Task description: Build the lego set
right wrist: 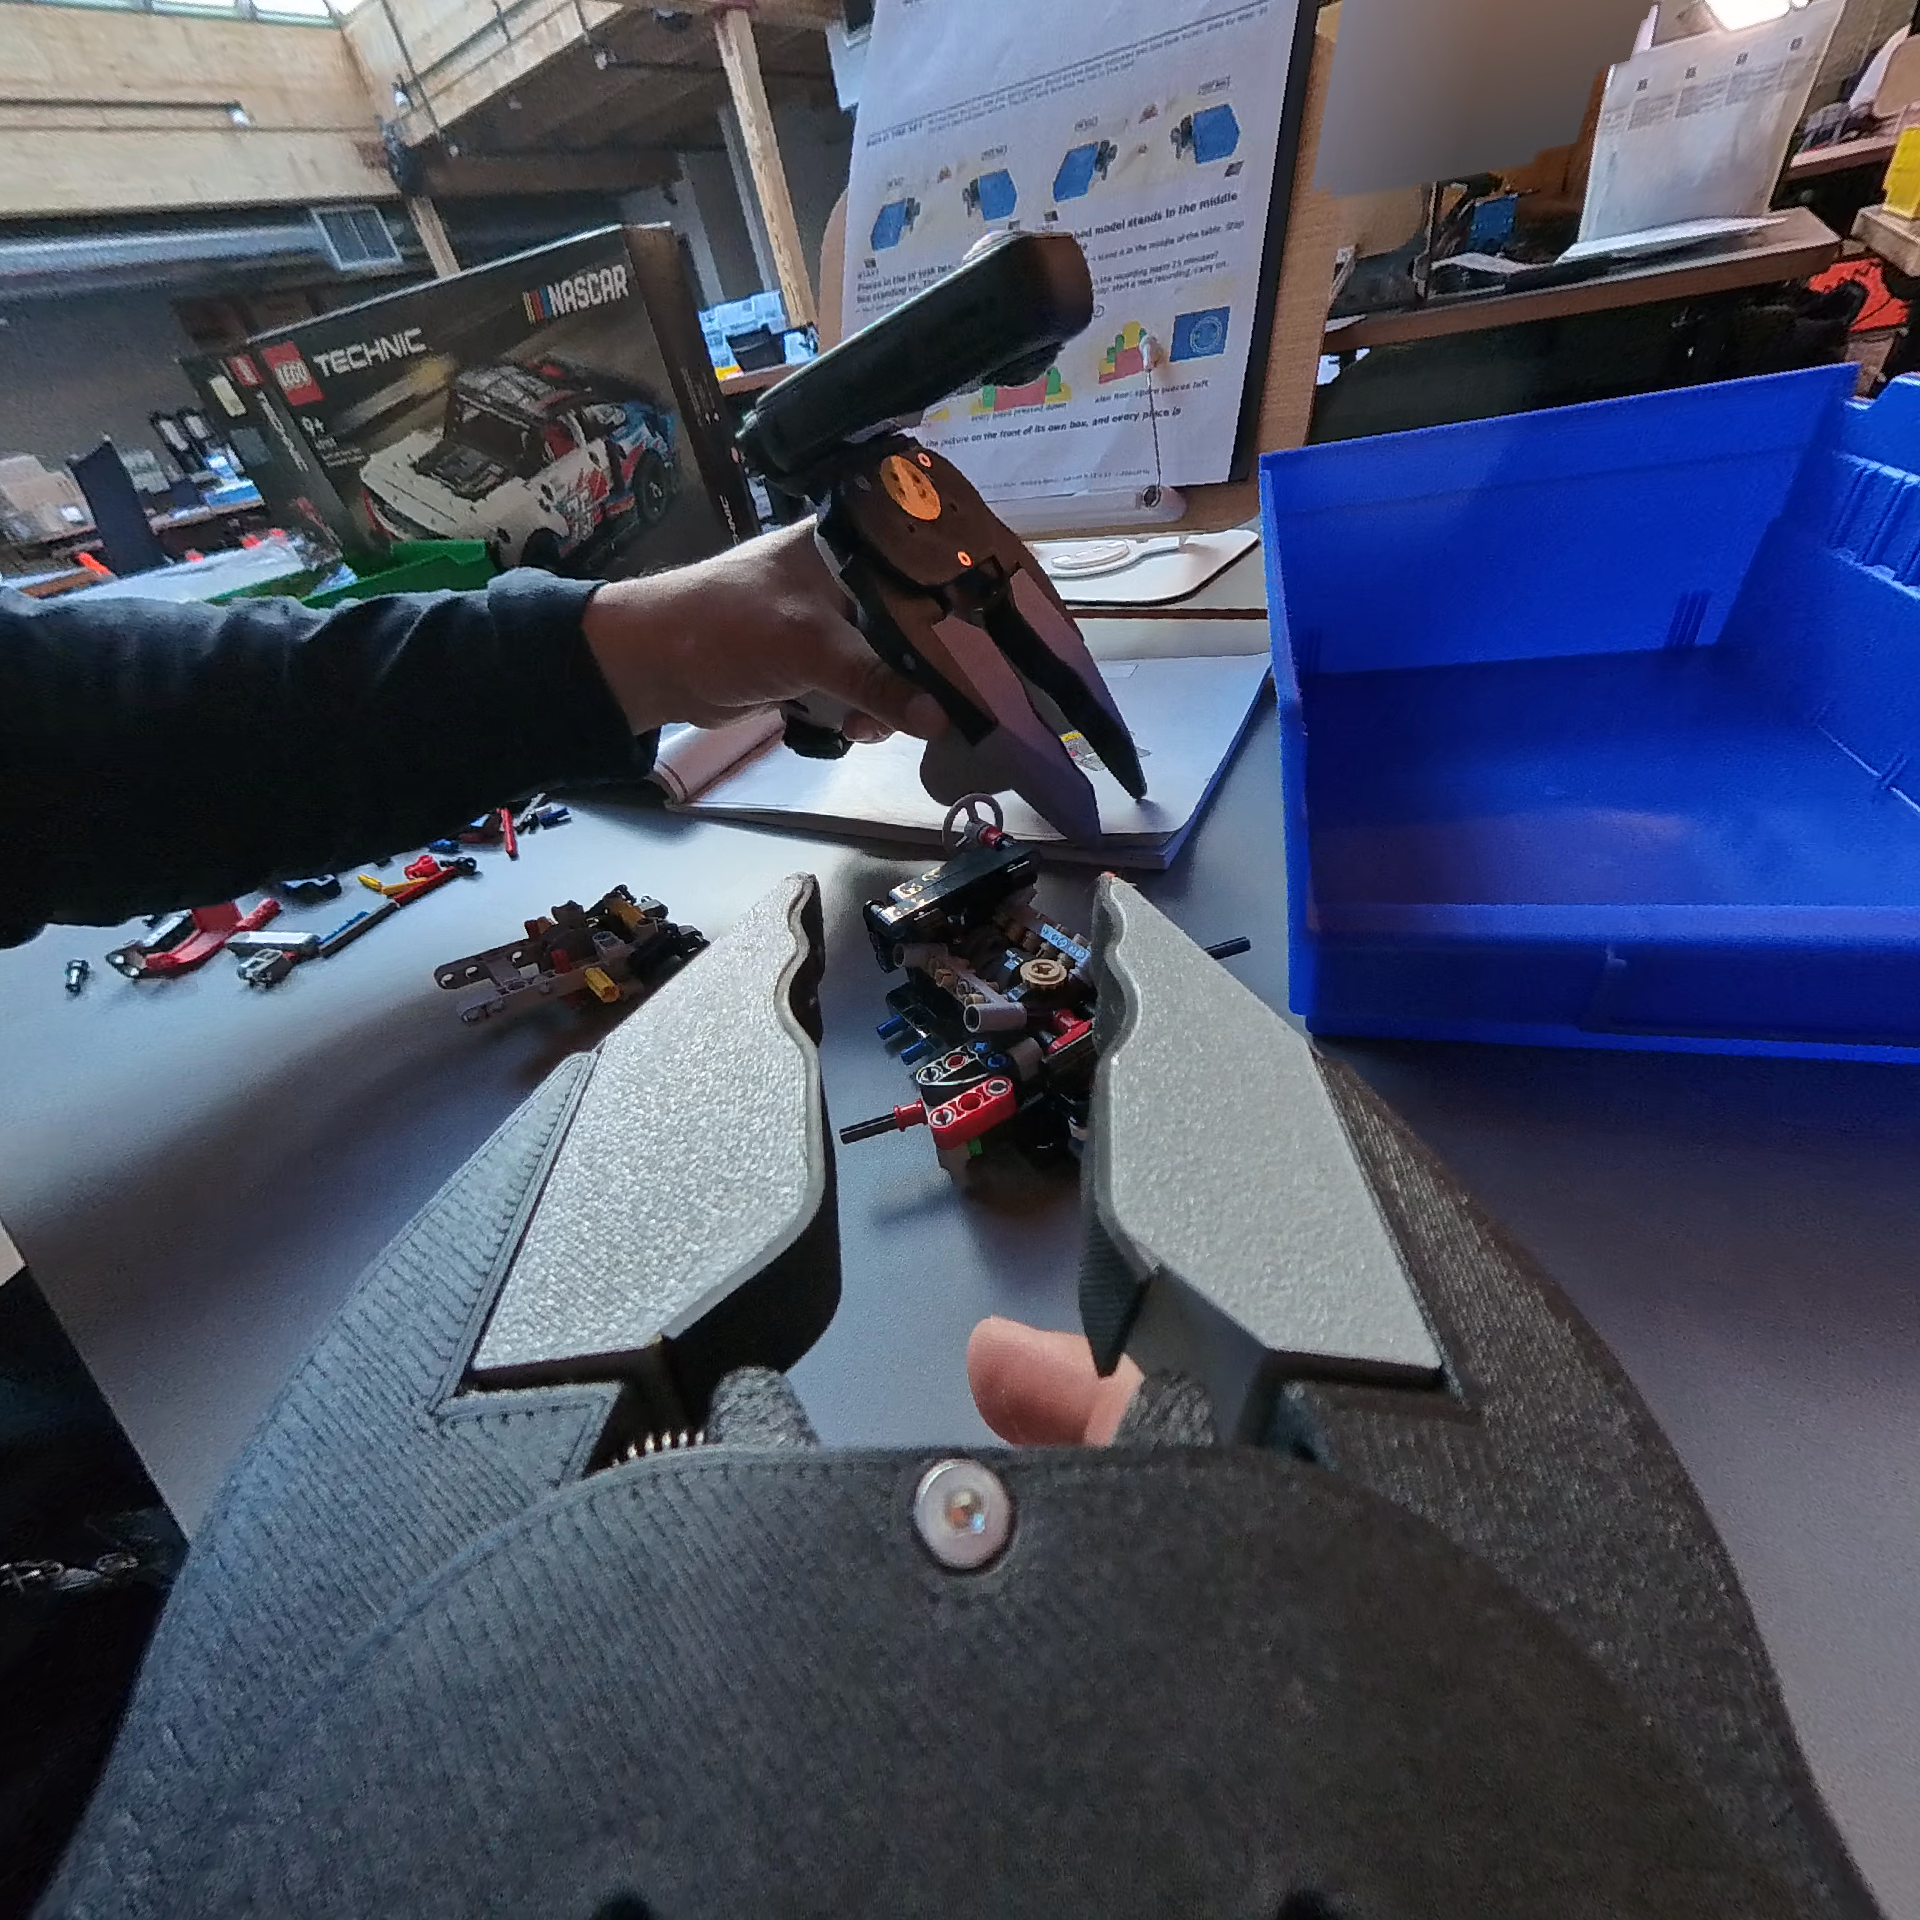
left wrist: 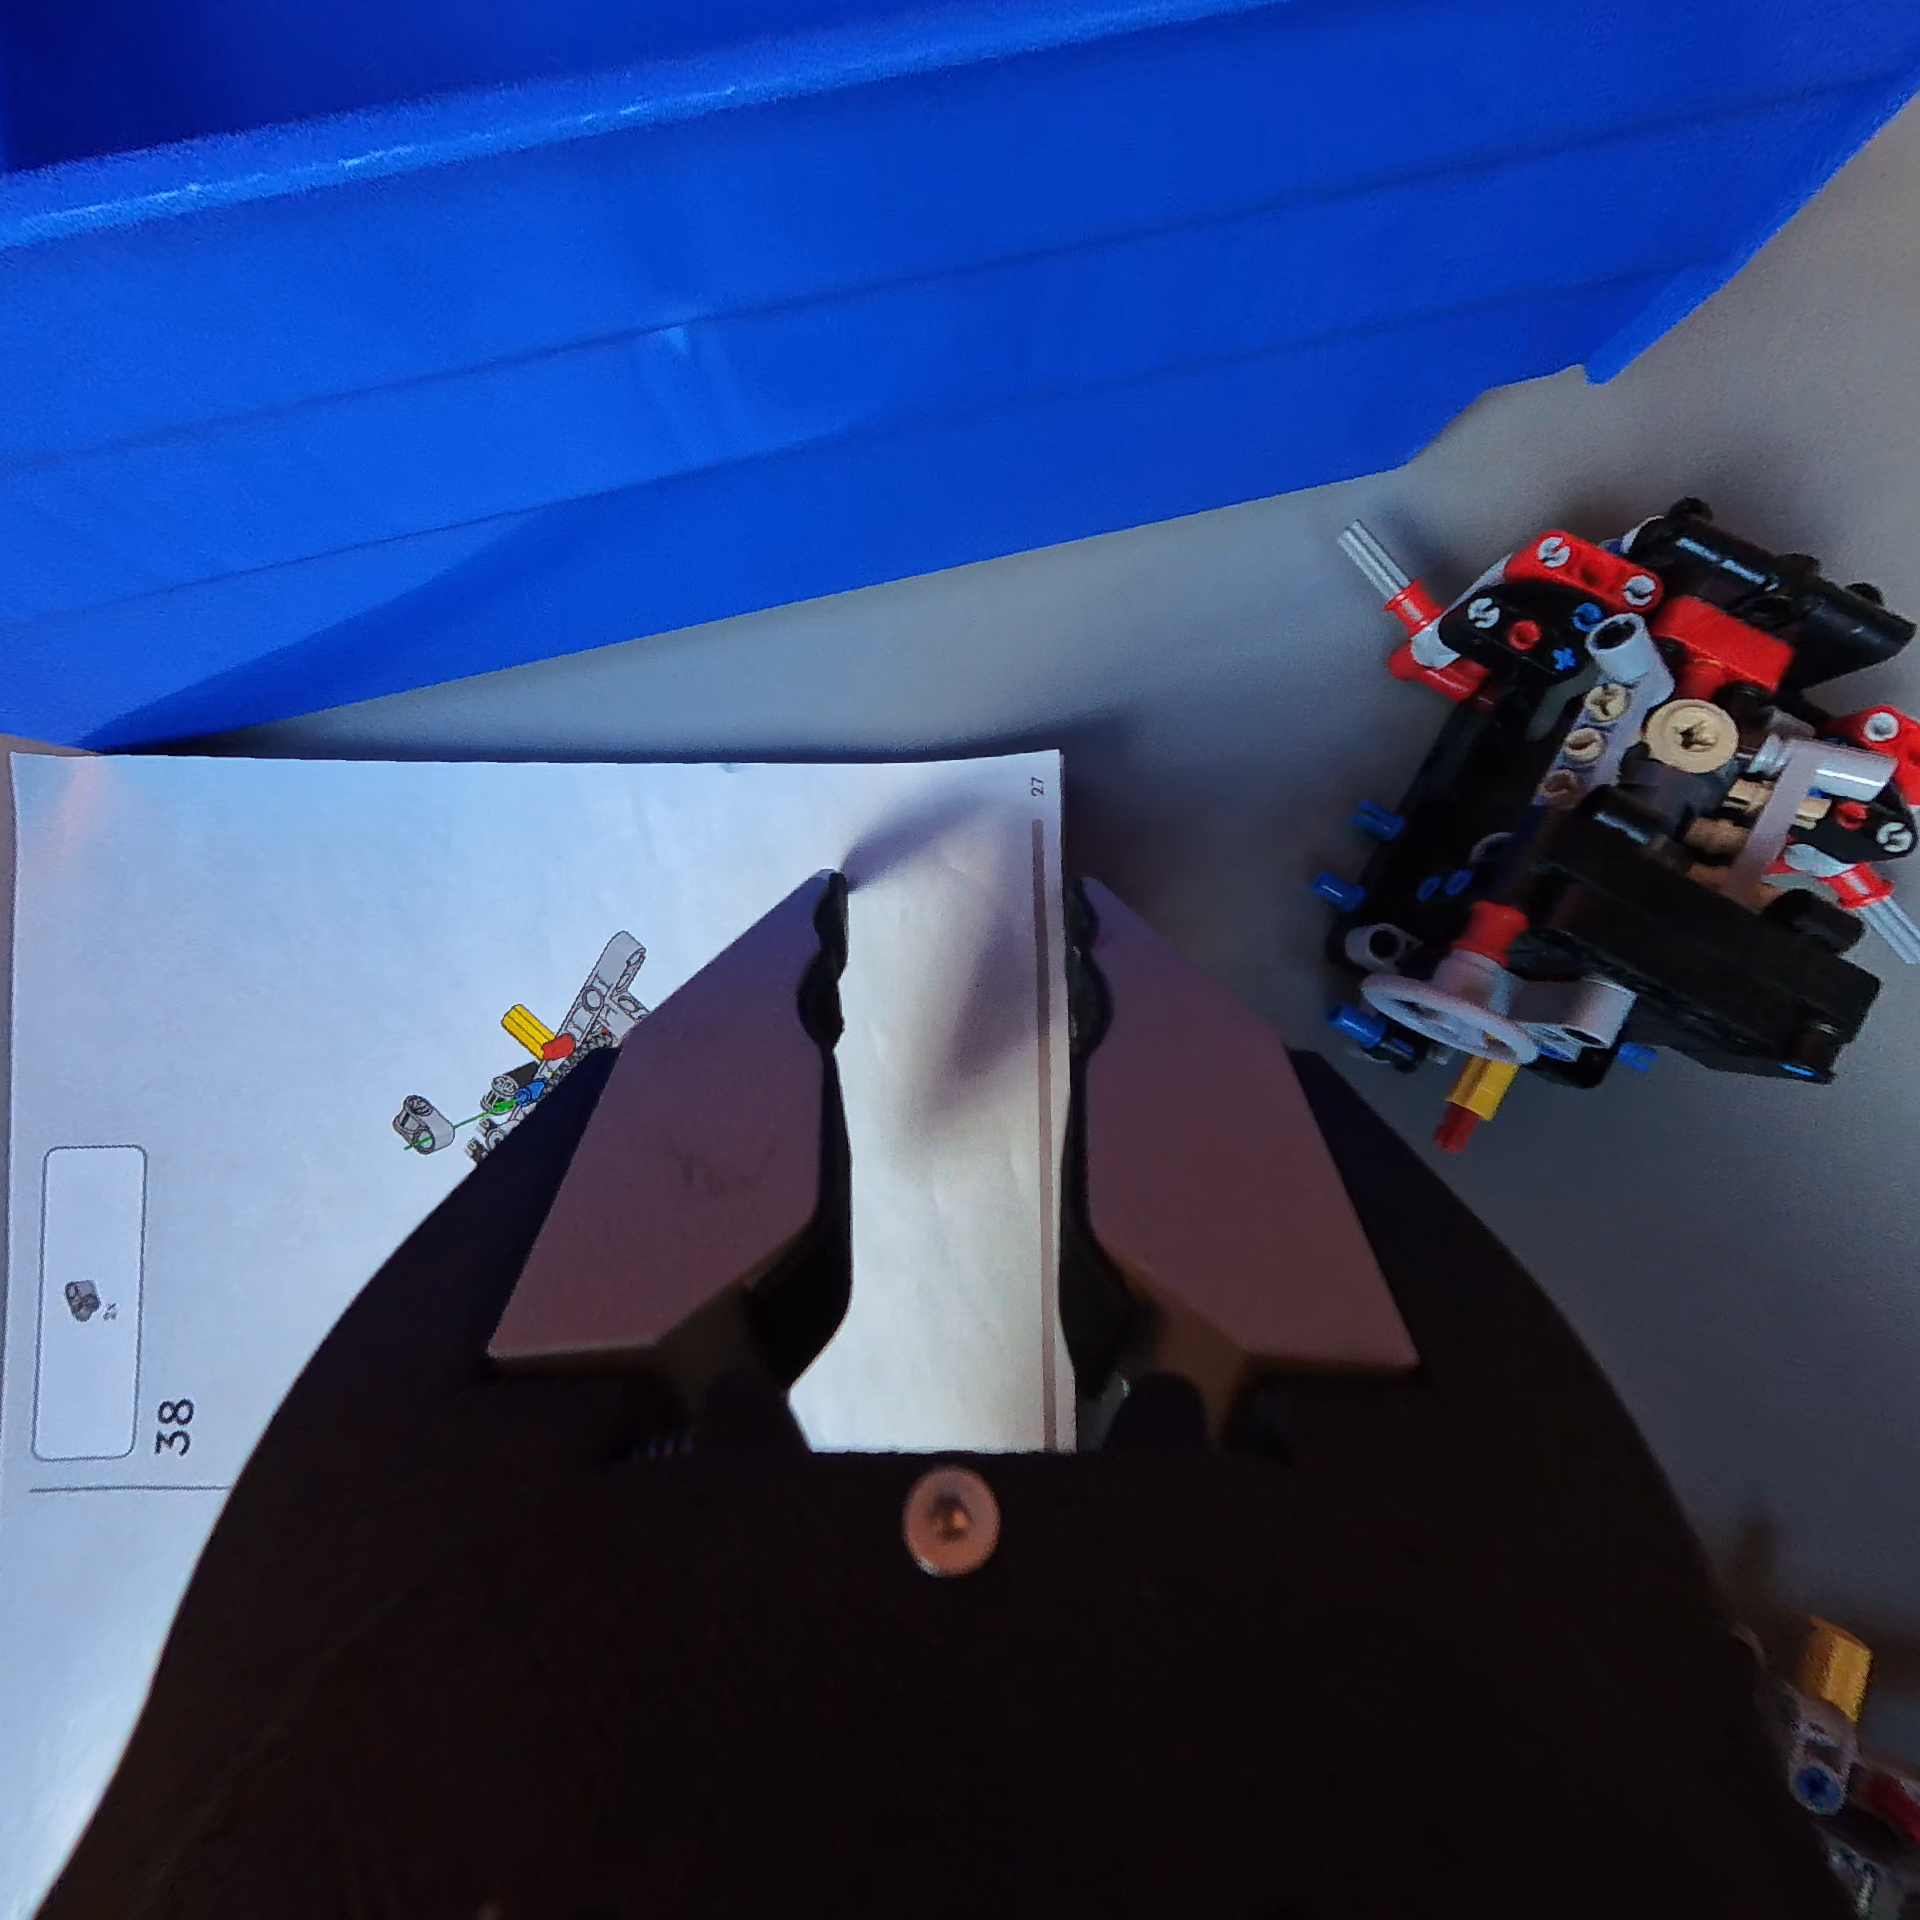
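My left gripper is open, its fingertips down over the right corner of an open white instruction booklet. Only the page lies between the fingers. In the right wrist view the left gripper is held by a hand, with its tips at the booklet. My right gripper is open and hovers over a black, red and tan brick model on the grey table. The left pad stands clear of the model, and nothing is in the grasp. The model also shows in the left wrist view, right of the booklet.
A large blue bin stands right of the booklet; it also shows in the left wrist view. A smaller brick assembly and several loose pieces lie to the left. A kit box and a printed sheet stand behind. One gripper's finger ends stand about 20 cm off the other's.
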Demonstrator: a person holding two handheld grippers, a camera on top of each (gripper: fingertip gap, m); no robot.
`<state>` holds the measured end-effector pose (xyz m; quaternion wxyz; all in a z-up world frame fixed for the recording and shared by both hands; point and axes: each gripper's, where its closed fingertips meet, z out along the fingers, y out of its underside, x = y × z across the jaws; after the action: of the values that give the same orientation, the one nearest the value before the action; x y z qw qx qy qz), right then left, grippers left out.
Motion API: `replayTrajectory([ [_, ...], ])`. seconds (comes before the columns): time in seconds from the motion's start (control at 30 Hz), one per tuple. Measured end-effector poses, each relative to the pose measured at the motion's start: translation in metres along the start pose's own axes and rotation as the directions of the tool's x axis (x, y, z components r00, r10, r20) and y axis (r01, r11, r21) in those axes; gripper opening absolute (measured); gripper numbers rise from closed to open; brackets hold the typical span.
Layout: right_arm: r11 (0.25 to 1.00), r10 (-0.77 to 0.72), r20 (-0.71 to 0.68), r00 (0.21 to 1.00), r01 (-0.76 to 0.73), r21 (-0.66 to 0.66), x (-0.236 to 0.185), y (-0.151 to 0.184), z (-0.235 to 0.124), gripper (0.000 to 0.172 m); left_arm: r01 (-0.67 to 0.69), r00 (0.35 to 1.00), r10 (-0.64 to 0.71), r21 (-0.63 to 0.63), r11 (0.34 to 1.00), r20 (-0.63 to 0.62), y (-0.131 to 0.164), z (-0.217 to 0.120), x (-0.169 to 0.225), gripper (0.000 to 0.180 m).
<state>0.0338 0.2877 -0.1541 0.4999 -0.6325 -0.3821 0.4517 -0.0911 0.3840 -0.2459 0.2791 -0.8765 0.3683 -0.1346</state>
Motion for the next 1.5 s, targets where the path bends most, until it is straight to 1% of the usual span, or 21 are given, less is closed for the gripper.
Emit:
replayTrajectory([
  [0.17,1.0,0.0,0.001,1.0,0.0,-0.002,0.0,0.0,0.0,0.048,0.006,1.0,-0.006,0.006,1.0,-0.01,0.0,-0.002,0.0,0.041],
  [0.47,1.0,0.001,0.002,1.0,-0.001,-0.001,-0.001,0.0,0.0,0.048,0.02,1.0,-0.02,0.019,1.0,-0.001,0.0,-0.004,-0.004,0.036],
  [0.63,1.0,0.002,0.003,1.0,-0.002,0.0,-0.001,0.0,0.0,0.048,-0.016,1.0,0.016,0.029,0.999,0.006,0.0,-0.003,0.002,0.008],
  [0.77,1.0,0.002,0.003,1.0,-0.002,0.001,-0.001,0.0,0.0,0.048,-0.025,1.0,0.025,0.031,0.999,0.004,0.003,0.0,0.008,0.011],
  [0.83,1.0,0.001,0.003,1.0,-0.001,0.001,-0.001,0.0,0.0,0.048,-0.016,1.0,0.016,0.027,0.999,0.006,0.004,0.0,0.007,0.004],
  [0.93,1.0,-0.002,0.003,1.0,0.002,0.001,-0.001,0.0,0.0,0.048,-0.012,1.0,0.012,0.031,0.999,-0.011,0.004,0.0,0.009,0.0],
  [1.23,1.0,0.003,0.01,1.0,-0.004,0.003,-0.001,0.0,0.0,0.047,-0.049,0.998,0.047,0.041,0.998,0.045,0.004,-0.001,0.009,0.0],
  [1.3,1.0,0.006,0.013,1.0,-0.006,0.006,-0.001,0.0,0.0,0.047,-0.065,0.994,0.059,0.066,0.996,0.094,0.0,-0.008,0.004,0.0],
  [1.37,1.0,0.012,0.016,1.0,-0.012,0.011,-0.001,-0.001,-0.001,0.046,-0.063,0.989,0.046,0.116,0.991,0.143,-0.006,-0.024,-0.004,0.0],
  [1.5,0.999,0.03,0.025,0.999,-0.03,0.024,0.0,-0.003,-0.002,0.046,-0.009,0.98,-0.04,0.242,0.97,0.196,-0.011,-0.08,-0.015,0.0],
])
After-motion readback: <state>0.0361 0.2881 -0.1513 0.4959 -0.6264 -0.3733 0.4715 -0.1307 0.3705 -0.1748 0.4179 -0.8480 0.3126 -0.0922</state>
